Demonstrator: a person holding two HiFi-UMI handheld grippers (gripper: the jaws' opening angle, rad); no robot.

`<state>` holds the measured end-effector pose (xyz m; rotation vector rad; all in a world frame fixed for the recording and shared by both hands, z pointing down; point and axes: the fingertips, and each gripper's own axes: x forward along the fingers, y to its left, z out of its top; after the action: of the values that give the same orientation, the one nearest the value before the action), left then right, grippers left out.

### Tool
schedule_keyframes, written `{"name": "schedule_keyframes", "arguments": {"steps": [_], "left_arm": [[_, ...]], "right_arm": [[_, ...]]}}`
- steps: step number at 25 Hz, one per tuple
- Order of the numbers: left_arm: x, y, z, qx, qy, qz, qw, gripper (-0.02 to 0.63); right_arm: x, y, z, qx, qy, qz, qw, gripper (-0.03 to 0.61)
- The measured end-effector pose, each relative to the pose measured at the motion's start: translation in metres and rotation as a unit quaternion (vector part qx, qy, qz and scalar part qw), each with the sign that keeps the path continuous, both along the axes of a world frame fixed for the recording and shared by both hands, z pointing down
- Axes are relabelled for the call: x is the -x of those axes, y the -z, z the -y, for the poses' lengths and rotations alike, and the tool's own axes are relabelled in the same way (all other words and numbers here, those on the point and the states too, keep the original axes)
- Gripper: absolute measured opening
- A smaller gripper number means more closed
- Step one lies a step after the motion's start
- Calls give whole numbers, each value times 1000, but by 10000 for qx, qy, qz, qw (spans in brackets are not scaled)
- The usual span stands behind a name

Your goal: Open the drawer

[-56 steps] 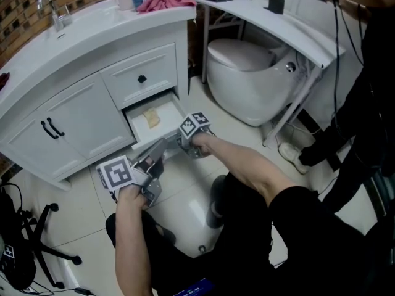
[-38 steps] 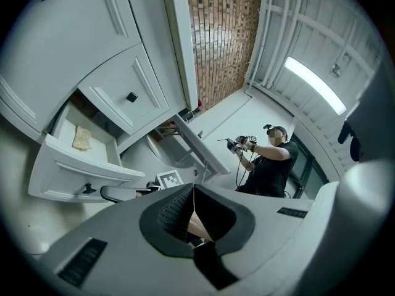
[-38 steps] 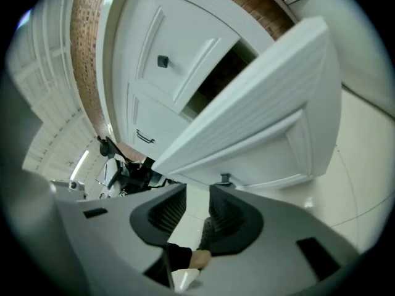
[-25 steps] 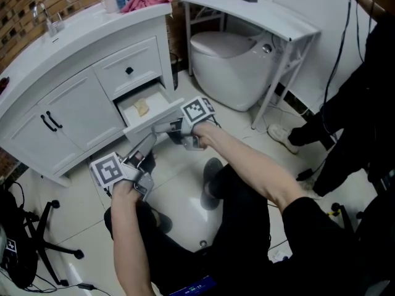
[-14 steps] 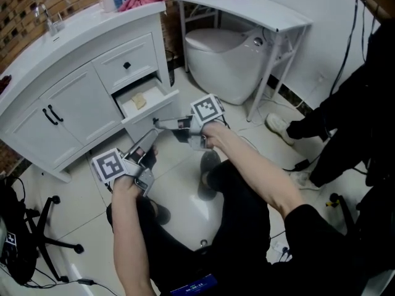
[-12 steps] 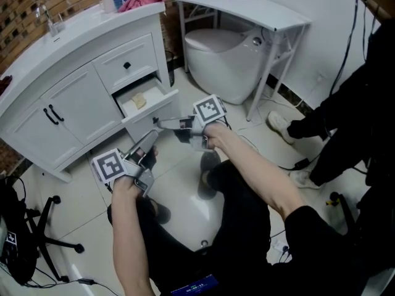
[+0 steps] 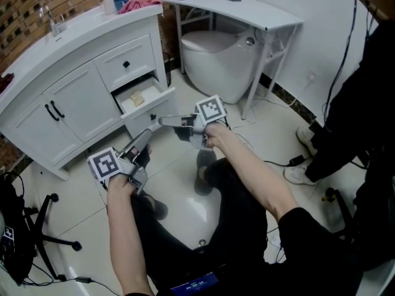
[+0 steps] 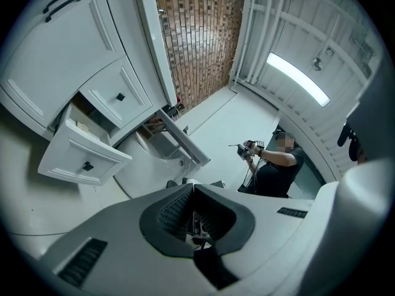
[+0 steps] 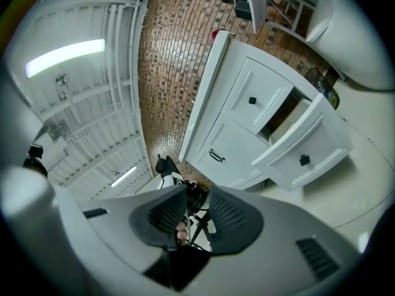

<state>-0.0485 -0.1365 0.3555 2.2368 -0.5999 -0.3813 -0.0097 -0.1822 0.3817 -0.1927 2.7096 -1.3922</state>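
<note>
My right tool [image 7: 164,121] was clenched on nothing. Its jaws pointed level toward the white cabinet [image 7: 74,97], just beside the open drawer [image 7: 150,110] but not touching it. My left tool [image 7: 145,135] was clenched too and empty, held lower and to the left over the floor tiles [image 7: 185,208]. The drawer, the lower of two at the cabinet's right end, stood pulled out, its front with the black knob [image 9: 304,160] well clear of the cabinet face. A small yellowish lump [image 7: 137,97] lay inside it. The upper drawer [image 7: 126,66] was shut. A toilet [image 7: 216,54] stood right of the cabinet, partly beneath a white bench [image 7: 247,8].
</note>
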Motion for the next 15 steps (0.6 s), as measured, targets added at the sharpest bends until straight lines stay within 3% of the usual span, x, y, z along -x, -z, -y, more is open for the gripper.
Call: {"name": "schedule_keyframes", "arguments": {"steps": [9, 13, 15], "left_arm": [[12, -5, -2, 120, 150, -399, 9990, -9], [22, 4, -3, -90, 149, -221, 9996, -9], [20, 5, -2, -123, 94, -204, 9997, -9]], "right_arm": [[-6, 8, -11, -1, -59, -270, 9996, 118], [2, 31, -22, -402, 3, -481, 9980, 118], [3, 21, -22, -349, 31, -496, 9982, 118]]}}
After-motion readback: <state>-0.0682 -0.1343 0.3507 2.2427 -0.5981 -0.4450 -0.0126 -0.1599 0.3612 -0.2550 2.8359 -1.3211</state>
